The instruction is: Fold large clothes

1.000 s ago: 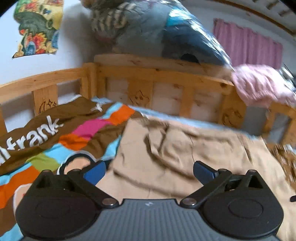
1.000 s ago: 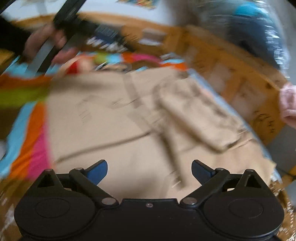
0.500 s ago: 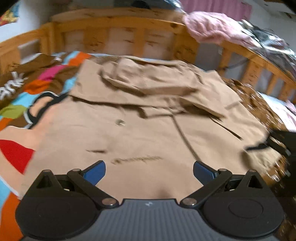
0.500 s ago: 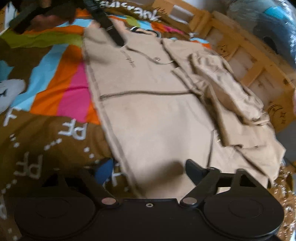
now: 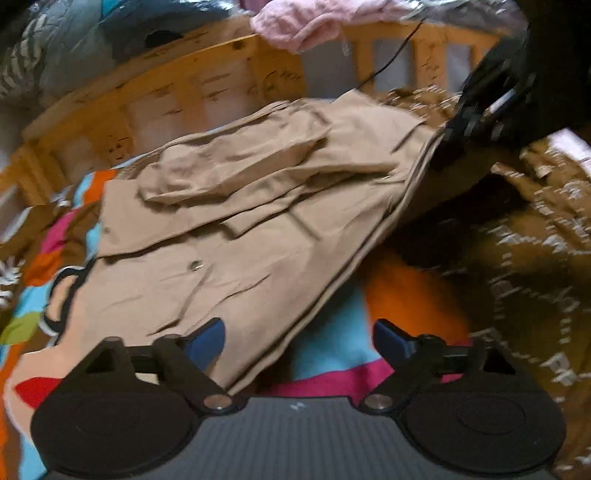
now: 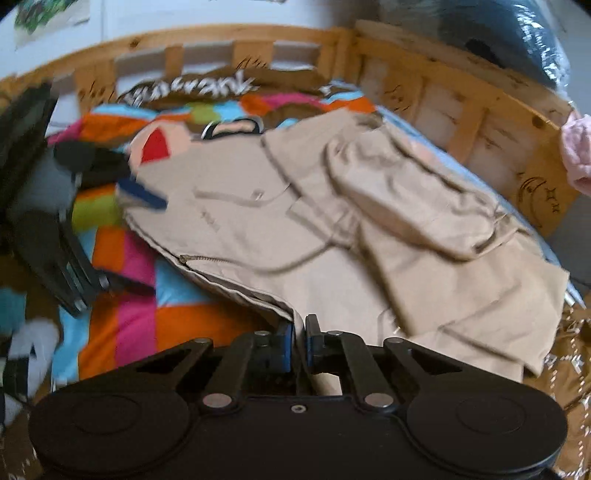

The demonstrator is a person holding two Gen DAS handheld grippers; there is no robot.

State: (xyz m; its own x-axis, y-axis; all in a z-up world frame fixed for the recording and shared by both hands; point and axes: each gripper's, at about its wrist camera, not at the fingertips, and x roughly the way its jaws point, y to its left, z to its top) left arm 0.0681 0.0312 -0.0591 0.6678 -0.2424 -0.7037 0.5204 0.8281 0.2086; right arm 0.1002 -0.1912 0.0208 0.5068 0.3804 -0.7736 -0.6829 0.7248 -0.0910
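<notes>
A large tan jacket (image 5: pixel 258 229) lies spread on a colourful bedspread (image 5: pixel 332 347), its sleeves folded across the chest. My left gripper (image 5: pixel 295 339) is open, its jaws straddling the jacket's near edge at the shoulder end. My right gripper (image 6: pixel 299 339) is shut on the jacket's side edge (image 6: pixel 258 295) and lifts it off the bedspread. The jacket also shows in the right wrist view (image 6: pixel 351 229). The right gripper shows in the left wrist view (image 5: pixel 469 122) at the lifted edge. The left gripper shows in the right wrist view (image 6: pixel 140 192) at the jacket's far corner.
A wooden bed rail (image 6: pixel 461 92) runs around the bed. A pink cloth (image 5: pixel 317 18) hangs over the rail. Plastic-wrapped bedding (image 6: pixel 498 33) is stacked behind the rail. A brown patterned blanket (image 5: pixel 535 240) lies beside the jacket.
My right gripper has shut on the jacket's side edge and raised it. My left gripper has swung over to the jacket's near edge and stays open.
</notes>
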